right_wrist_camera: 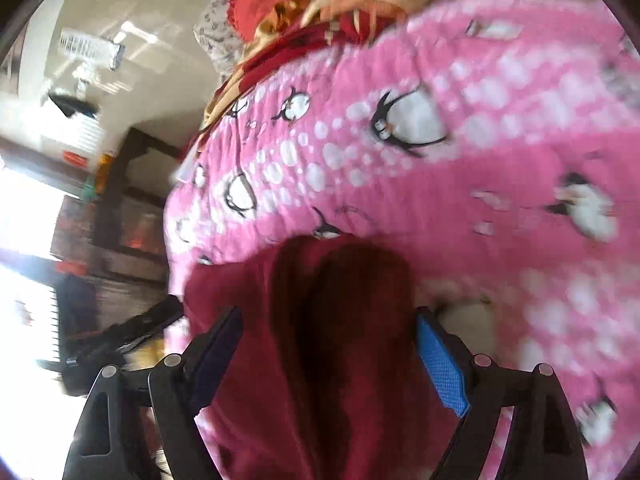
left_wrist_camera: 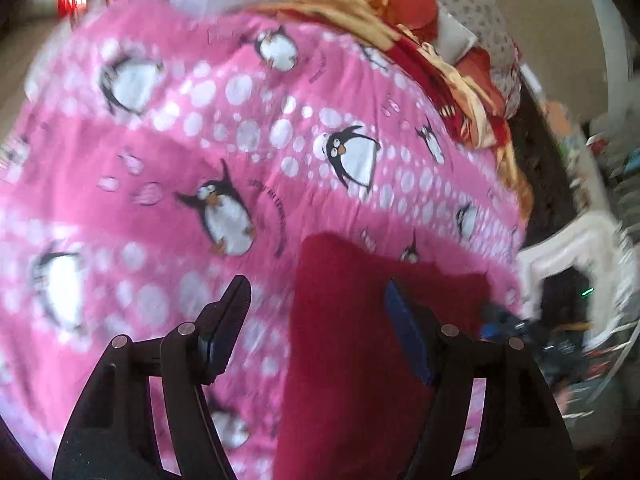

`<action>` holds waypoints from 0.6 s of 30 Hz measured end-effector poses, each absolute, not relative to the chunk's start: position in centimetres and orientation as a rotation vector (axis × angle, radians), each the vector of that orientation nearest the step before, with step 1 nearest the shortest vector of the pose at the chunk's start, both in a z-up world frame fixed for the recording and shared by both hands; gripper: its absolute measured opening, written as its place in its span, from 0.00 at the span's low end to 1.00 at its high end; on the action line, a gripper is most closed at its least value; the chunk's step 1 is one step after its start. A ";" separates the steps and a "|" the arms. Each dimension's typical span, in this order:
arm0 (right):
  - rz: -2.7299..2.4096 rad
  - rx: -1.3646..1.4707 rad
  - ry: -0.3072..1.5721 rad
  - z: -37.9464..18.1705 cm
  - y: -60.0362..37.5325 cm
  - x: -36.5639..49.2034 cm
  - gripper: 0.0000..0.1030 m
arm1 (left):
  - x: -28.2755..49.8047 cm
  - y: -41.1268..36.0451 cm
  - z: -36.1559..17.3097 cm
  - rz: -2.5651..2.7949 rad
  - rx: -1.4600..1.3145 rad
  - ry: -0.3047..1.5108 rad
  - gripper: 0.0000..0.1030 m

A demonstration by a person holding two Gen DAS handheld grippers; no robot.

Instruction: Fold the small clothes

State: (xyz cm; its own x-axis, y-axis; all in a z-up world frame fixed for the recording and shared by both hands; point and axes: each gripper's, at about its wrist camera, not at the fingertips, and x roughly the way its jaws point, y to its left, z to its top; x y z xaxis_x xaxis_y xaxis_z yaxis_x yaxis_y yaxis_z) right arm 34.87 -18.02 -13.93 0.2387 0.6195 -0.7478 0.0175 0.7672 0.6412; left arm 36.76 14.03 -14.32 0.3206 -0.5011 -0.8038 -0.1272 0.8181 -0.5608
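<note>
A dark red small garment lies on a pink penguin-print bedspread. My left gripper is open just above it, the garment's left edge between its fingers. In the right wrist view the same garment is bunched with a dark fold. My right gripper is open with the cloth between its spread fingers; contact cannot be told. Both views are motion-blurred.
A heap of red and gold fabric sits at the bed's far end and also shows in the right wrist view. White plastic furniture stands right of the bed. Dark wooden furniture and floor lie left of the bed.
</note>
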 end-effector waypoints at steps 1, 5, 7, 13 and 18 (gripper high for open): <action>0.456 0.640 1.294 -14.9 -18.2 35.4 0.82 | 37.2 14.5 -15.1 -0.271 -0.648 1.260 0.61; 0.460 0.716 1.353 -17.3 -18.5 36.5 0.33 | 37.3 15.6 -14.2 -0.249 -0.644 1.202 0.00; 0.440 0.720 1.339 -17.2 -19.0 36.2 0.29 | 37.3 15.3 -14.3 -0.085 -0.466 1.202 0.00; 0.418 0.666 1.323 -17.2 -19.1 35.7 0.34 | 34.5 15.9 -14.3 -0.139 -0.511 1.187 0.02; 0.418 0.657 1.231 -13.2 -19.3 31.5 0.77 | 28.2 14.2 -11.1 -0.181 -0.369 1.160 0.39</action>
State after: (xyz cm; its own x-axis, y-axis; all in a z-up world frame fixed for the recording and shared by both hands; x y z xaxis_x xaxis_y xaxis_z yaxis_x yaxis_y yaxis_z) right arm 31.46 -19.31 -13.22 0.2943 0.6227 -0.7250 0.0528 0.7469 0.6629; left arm 28.24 14.17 -11.12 0.3932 -0.3267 -0.8595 -0.0502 0.9257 -0.3748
